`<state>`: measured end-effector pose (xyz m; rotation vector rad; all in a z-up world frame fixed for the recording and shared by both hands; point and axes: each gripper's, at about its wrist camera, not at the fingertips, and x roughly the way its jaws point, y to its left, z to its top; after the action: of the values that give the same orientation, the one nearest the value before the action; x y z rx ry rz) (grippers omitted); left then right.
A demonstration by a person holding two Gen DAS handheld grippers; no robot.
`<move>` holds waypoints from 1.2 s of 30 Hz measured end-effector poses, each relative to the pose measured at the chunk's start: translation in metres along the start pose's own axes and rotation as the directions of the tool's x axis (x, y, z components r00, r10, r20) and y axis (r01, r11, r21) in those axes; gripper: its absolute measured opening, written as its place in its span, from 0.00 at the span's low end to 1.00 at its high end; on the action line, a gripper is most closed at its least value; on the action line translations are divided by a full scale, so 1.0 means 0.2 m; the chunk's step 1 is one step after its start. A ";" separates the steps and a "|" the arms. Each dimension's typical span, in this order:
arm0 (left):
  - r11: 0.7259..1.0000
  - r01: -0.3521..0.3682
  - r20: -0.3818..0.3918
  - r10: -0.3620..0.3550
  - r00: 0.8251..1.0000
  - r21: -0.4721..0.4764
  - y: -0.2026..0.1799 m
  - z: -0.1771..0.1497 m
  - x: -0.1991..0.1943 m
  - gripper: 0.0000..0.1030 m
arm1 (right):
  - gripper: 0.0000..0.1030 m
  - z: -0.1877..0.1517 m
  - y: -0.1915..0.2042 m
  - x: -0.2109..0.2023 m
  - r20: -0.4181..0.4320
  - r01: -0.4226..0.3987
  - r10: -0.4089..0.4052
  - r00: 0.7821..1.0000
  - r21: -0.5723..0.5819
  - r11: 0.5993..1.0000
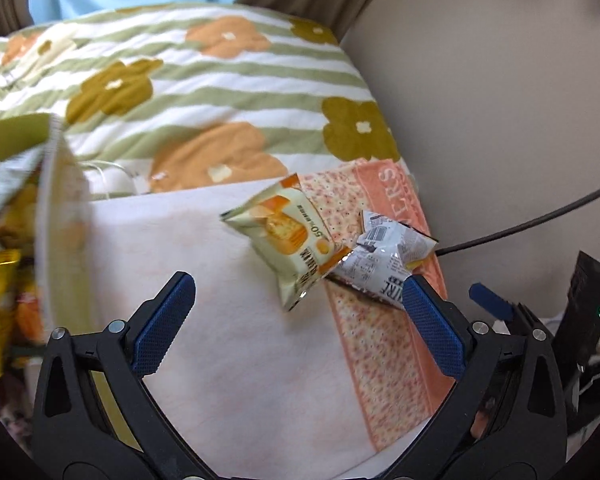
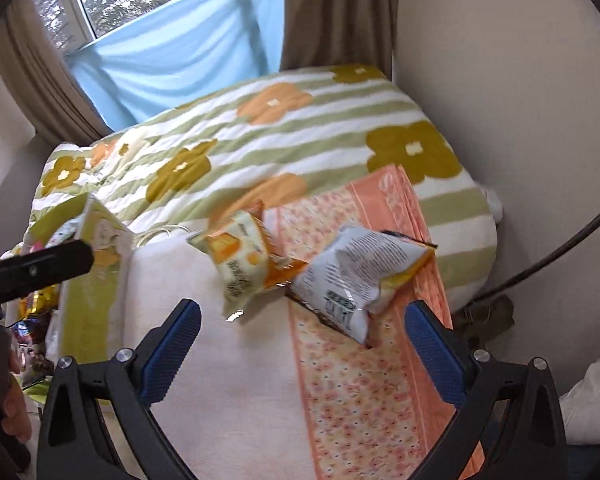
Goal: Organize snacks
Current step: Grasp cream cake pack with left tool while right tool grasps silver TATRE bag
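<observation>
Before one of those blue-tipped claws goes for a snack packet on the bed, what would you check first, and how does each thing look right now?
1. Left gripper open: ok, jaws spread wide, nothing held.
2. Right gripper open: ok, also empty.
3. Yellow snack packet reachable: ok, lying in front of both grippers on the white towel.
4. White snack packet free to lift: not ok, the two packets overlap at one corner.
5. Box ready to receive: ok, open at the left with snacks inside.
6. Sharp view: not ok, both pictures are blurred.

two snack packets (image 1: 288, 240), one box (image 2: 96, 276), one towel (image 2: 364, 380)
</observation>
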<state>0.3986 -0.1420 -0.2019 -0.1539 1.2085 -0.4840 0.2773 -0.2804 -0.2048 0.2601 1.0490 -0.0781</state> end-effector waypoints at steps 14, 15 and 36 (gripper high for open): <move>0.974 -0.207 -0.100 0.199 0.975 -0.086 -0.06 0.14 0.65 0.99 | 0.99 0.02 -0.17 0.31 -0.018 -0.022 0.022 1.000 0.007 1.000; 0.971 -0.225 -0.112 0.215 0.970 -0.084 -0.06 0.15 0.68 1.00 | 0.99 0.03 -0.18 0.33 -0.018 -0.026 0.027 0.999 0.015 1.000; 0.985 -0.171 -0.128 0.170 0.977 0.007 0.04 0.11 0.66 0.72 | 0.99 0.12 -0.15 0.55 -0.059 0.047 -0.053 0.997 -0.100 0.994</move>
<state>0.4557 -0.1955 -0.3101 -0.0216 1.3362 -0.3451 0.3478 -0.3092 -0.2943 0.1473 1.1175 -0.0637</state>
